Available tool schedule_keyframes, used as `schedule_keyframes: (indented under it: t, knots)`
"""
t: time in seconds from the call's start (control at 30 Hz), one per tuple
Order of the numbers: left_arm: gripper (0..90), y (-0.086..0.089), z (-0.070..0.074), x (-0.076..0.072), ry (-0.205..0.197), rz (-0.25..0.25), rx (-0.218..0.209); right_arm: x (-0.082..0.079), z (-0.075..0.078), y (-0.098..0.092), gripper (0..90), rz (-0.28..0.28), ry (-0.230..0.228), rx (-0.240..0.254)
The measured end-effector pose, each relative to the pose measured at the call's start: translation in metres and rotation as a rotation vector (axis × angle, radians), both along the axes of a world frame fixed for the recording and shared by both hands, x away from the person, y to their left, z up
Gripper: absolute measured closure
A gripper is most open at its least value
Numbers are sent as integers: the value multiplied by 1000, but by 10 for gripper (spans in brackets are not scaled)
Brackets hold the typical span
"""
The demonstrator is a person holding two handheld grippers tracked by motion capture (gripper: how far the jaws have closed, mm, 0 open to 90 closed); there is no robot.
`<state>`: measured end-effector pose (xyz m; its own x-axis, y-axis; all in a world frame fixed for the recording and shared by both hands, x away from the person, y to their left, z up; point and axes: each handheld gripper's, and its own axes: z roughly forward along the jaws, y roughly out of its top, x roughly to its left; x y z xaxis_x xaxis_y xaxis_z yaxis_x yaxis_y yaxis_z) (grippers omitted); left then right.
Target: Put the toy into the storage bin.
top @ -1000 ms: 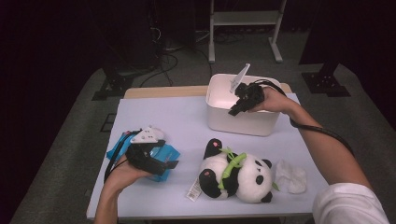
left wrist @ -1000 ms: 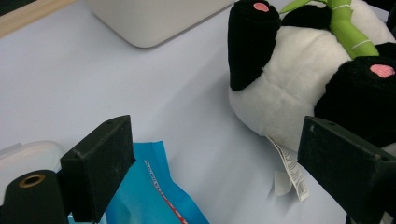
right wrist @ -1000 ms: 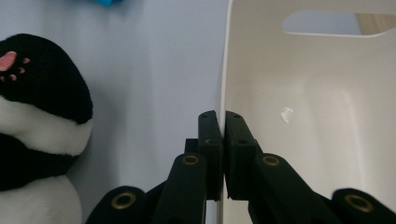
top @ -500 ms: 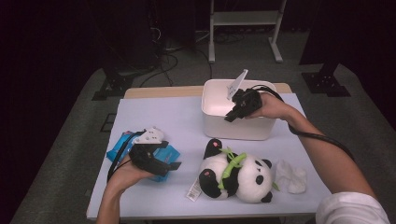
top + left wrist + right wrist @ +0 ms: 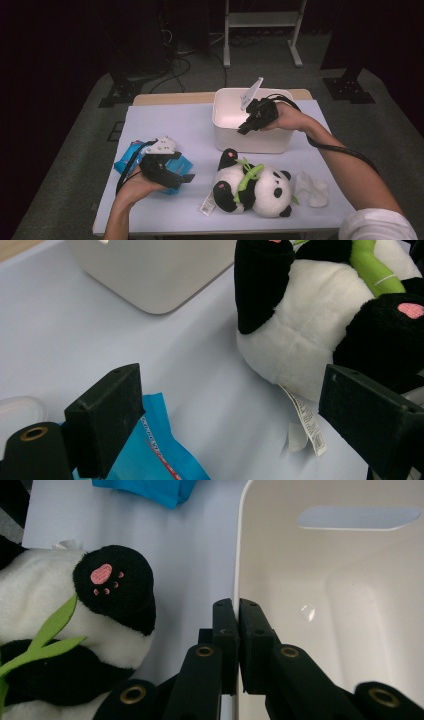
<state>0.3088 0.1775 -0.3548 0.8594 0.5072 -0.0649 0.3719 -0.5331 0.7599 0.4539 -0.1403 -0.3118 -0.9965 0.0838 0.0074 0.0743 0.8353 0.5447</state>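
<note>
Nearest, a panda plush [image 5: 252, 187] lies on the table's [image 5: 165, 125] near edge, a white cloth [image 5: 311, 189] just right of it. At near left the left gripper [image 5: 186, 178] rests over a blue packet [image 5: 131, 156], jaws wide apart and holding nothing. Farther off, the right gripper [image 5: 243, 130] is clamped on the near rim of the white bin [image 5: 227, 107] (one jaw inside, one outside).

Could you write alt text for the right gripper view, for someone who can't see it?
The right gripper has its two black jaws shut on the near rim of a white plastic bin, one jaw inside and one outside. To the left on the pale table lies a plush panda with a pink paw pad and green leaf; a blue packet sits at the top.
</note>
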Motion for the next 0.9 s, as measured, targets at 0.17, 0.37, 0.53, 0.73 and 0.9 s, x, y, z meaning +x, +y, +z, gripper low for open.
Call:
schedule_keyframes:
  t: [0.17,0.37,0.53,0.73,0.9]
  knots:
    - [96,0,0,0,-1,-2,0,-4,0,4,861,20,9,7]
    - [96,-1,-2,0,5,-6,4,-11,0,12,856,45,7,3]
    - [96,-1,-2,0,7,-4,3,-17,0,17,855,69,7,6]
    - [96,0,-1,0,2,-4,-2,-24,0,22,854,91,10,5]
    - [96,0,-2,0,4,-7,-1,-28,-1,25,852,98,15,8]
